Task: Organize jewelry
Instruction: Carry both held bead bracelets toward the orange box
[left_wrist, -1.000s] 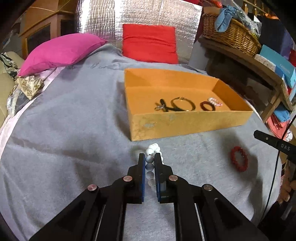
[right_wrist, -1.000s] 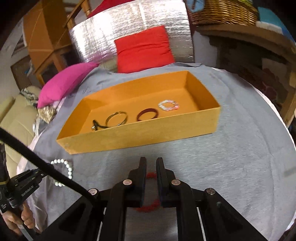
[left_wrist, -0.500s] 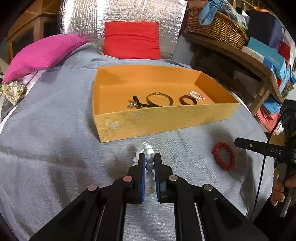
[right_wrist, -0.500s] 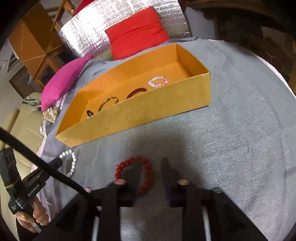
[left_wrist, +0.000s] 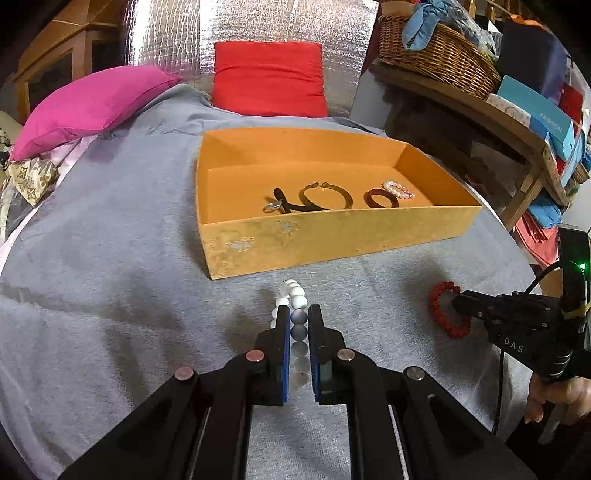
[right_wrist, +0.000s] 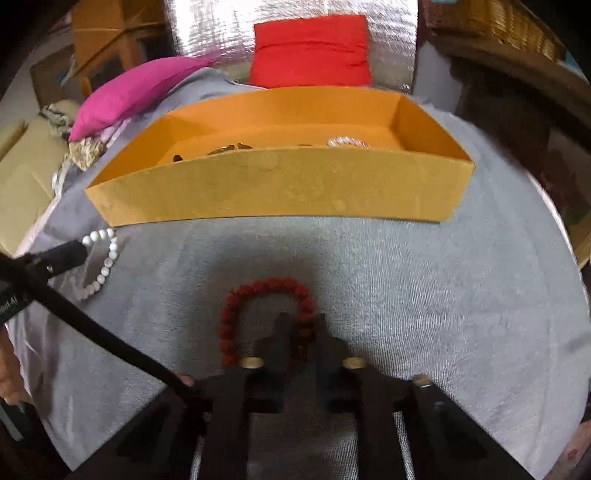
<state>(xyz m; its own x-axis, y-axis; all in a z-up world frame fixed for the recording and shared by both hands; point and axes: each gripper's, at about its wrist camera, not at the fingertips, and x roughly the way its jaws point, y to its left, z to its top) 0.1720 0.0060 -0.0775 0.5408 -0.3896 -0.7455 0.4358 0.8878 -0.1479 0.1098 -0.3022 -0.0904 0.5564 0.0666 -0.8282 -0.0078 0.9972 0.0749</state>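
My left gripper (left_wrist: 297, 314) is shut on a white bead bracelet (left_wrist: 295, 291), which stands edge-up between the pads just in front of the orange box (left_wrist: 332, 240). In the right wrist view the same white bracelet (right_wrist: 107, 258) shows at the left, at the tip of the left gripper (right_wrist: 74, 251). My right gripper (right_wrist: 301, 319) is down on the grey cloth, shut on the right side of a red bead bracelet (right_wrist: 266, 286). The left wrist view shows that red bracelet (left_wrist: 436, 295) under the right gripper (left_wrist: 458, 301).
The box holds a black band (left_wrist: 295, 206), a gold bangle (left_wrist: 325, 190), a brown ring (left_wrist: 380, 197) and a pink-white bead bracelet (left_wrist: 398, 189). A pink cushion (left_wrist: 88, 103) and a red cushion (left_wrist: 269, 77) lie behind. A wooden shelf with a wicker basket (left_wrist: 436, 55) stands right.
The right gripper opened, sank to the cloth and closed on the red bracelet's right side. The left gripper kept its hold on the white bracelet and hardly moved.
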